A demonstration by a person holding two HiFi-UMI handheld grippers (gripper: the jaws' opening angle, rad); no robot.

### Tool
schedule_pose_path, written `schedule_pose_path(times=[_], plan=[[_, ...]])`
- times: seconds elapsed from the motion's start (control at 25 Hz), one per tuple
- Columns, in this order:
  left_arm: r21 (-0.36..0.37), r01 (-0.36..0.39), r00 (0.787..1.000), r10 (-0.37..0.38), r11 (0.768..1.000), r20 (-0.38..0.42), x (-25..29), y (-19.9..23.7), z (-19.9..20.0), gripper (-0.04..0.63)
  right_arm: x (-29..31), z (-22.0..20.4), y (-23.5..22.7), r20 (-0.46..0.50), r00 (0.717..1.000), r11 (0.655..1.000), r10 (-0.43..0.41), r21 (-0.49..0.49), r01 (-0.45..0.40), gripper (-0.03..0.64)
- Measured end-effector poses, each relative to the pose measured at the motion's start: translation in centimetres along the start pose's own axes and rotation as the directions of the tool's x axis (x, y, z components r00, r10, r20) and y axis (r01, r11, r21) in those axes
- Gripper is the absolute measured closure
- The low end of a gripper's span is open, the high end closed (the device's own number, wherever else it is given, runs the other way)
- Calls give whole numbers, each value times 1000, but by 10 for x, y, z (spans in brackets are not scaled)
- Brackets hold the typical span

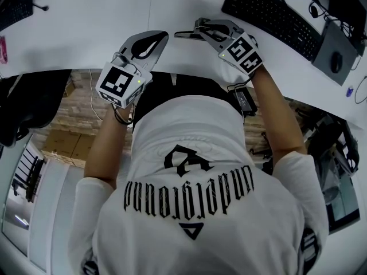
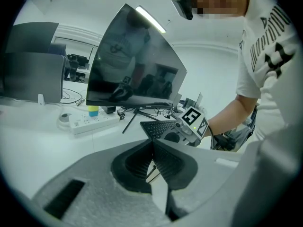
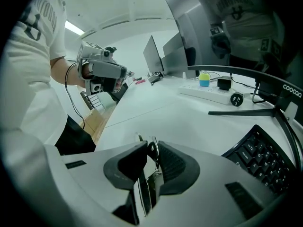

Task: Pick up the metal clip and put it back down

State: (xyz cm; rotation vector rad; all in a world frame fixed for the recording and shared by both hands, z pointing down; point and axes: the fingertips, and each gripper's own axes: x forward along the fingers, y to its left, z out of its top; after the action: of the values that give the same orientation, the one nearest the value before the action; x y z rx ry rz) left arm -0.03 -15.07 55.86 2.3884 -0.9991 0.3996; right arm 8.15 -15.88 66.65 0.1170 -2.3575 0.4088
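The metal clip (image 3: 153,175) is pinched between the jaws of my right gripper (image 3: 150,150), its bright handles running back between the dark pads. In the head view the clip (image 1: 184,34) shows as a thin dark bar that sticks out left of the right gripper (image 1: 199,31), just above the white desk (image 1: 103,22). My left gripper (image 1: 162,35) hovers over the desk's near edge, a short way left of the clip. The left gripper (image 2: 152,148) has its pads pressed together with nothing between them. The two grippers point toward each other.
A black keyboard (image 1: 269,16) lies right of the right gripper, with a mouse (image 1: 336,62) on a grey pad beyond it. A monitor (image 2: 132,65) and a white power strip (image 2: 90,122) stand at the back of the desk. The desk's front edge runs under both hands.
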Motion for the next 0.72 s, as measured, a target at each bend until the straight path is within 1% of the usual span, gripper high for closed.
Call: schedule_pose_path(times=[0.36,0.48,0.72], plan=[[1,-4,1000,4,1000,4,-9,-2,-2,580,-5,9,21,28,999,1000,21,-21,-21,589],[11,-1,1000,1,1000,7,-12,-5,0,580,-7,11,25,30,1000,1000,8,-28,-8,591],[31,-1,1000,1,1000,14,-29,-12,9,580,-20,28,34,51,997,998,-50,-37,52,592]])
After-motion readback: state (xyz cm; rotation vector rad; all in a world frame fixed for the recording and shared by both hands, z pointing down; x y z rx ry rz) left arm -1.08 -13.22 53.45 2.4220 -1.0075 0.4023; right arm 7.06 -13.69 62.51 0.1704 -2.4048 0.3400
